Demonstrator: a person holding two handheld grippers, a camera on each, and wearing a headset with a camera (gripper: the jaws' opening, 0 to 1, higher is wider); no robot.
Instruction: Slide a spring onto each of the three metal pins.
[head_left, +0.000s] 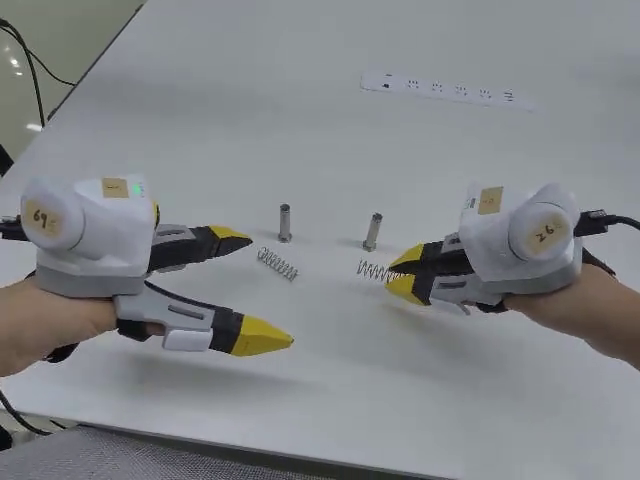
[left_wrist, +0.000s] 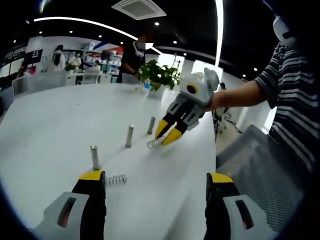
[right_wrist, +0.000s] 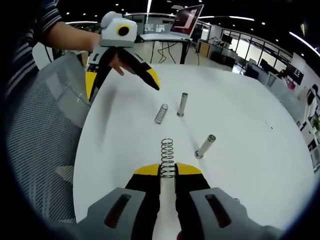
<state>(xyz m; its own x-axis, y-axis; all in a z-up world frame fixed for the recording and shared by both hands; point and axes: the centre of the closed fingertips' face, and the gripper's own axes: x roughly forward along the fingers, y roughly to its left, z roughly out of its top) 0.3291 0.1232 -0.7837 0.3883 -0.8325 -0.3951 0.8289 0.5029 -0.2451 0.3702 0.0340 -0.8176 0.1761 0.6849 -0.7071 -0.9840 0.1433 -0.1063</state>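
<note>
- Right gripper clamped tight on one end of a thin wire spring — its coils jut straight ahead along my jaws, low over the white table.
- The nearest steel pin, a smooth upright cylinder, stands just beyond and right of the free end. I judge the spring's axis must tip upright to meet it.
- Left gripper gapes wide, empty — a second spring lies by its left jaw, near another pin.

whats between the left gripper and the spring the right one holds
A loose spring lying flat, close to one upright pin; the head view shows it.
</note>
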